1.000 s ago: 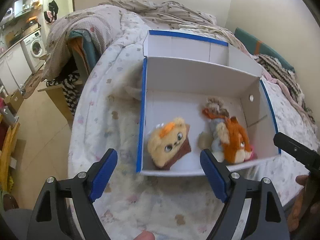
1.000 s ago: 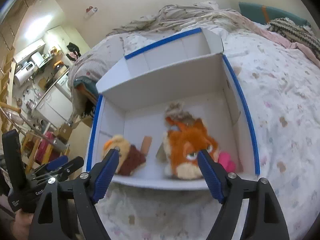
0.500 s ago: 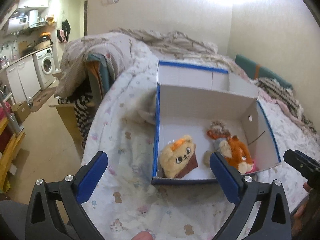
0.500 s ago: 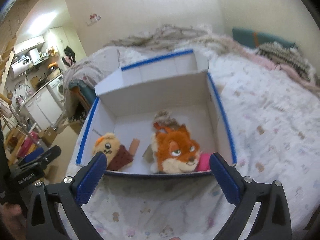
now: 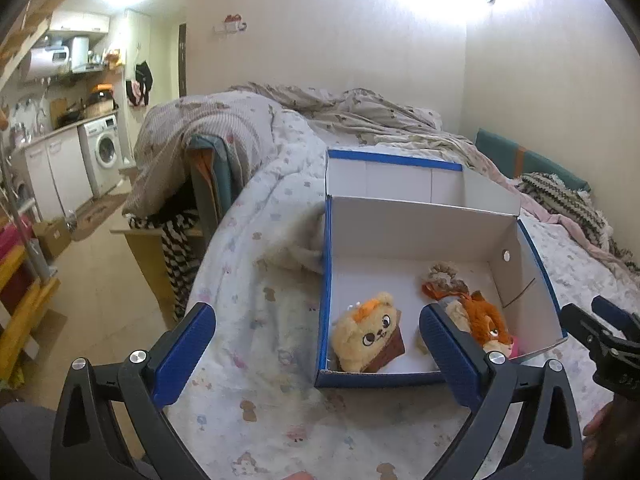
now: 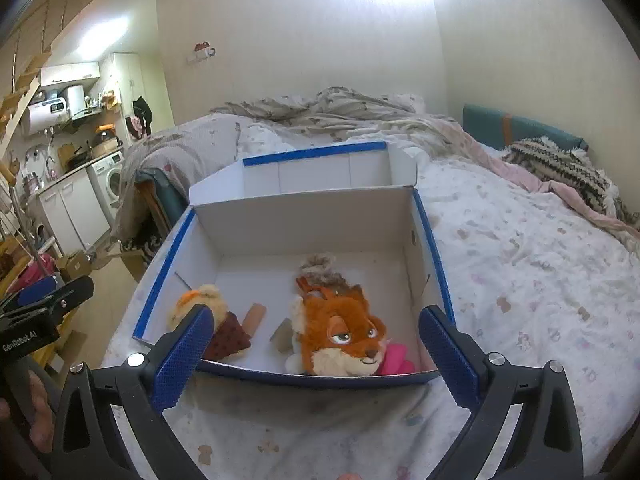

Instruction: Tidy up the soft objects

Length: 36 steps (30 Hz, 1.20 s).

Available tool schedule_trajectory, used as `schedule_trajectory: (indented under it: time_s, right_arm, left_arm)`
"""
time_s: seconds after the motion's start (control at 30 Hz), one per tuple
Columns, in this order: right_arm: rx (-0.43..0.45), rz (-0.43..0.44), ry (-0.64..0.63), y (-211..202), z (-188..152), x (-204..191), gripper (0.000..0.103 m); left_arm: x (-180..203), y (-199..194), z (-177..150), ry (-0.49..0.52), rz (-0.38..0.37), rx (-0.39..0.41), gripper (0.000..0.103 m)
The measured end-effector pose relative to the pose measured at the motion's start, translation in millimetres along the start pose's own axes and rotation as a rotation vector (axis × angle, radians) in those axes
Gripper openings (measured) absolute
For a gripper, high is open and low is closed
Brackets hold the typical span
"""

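Observation:
A white cardboard box with blue edges lies open on the bed. Inside it are a yellow plush with an orange tuft at the left and an orange fox plush at the right, with a pink item beside the fox. My left gripper is open and empty, held back from the box's near left corner. My right gripper is open and empty, in front of the box's near wall.
The bed has a patterned quilt, with rumpled blankets behind the box and a striped knit throw at the far right. A kitchen area with a washing machine lies left, past the bed's edge and a floor gap.
Both grippers have drawn back and up from the box, so it looks smaller and more of the room shows. The toys have not moved. Both grippers stay open.

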State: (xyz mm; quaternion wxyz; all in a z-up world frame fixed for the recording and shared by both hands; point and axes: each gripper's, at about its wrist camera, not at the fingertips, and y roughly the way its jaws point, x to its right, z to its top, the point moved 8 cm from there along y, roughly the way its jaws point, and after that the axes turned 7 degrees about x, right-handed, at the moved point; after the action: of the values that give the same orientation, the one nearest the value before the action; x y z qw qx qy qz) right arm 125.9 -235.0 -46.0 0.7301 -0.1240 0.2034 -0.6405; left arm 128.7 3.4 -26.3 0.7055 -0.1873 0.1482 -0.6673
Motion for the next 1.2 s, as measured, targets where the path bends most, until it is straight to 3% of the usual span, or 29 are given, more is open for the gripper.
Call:
schedule_trajectory:
  time_s: [1.2]
  right_arm:
    - [-0.030, -0.010, 0.037, 5.5, -4.4, 6.8, 0.103]
  left_arm:
    - [7.6, 5.7, -12.1, 0.017, -0.016, -0.027, 0.102]
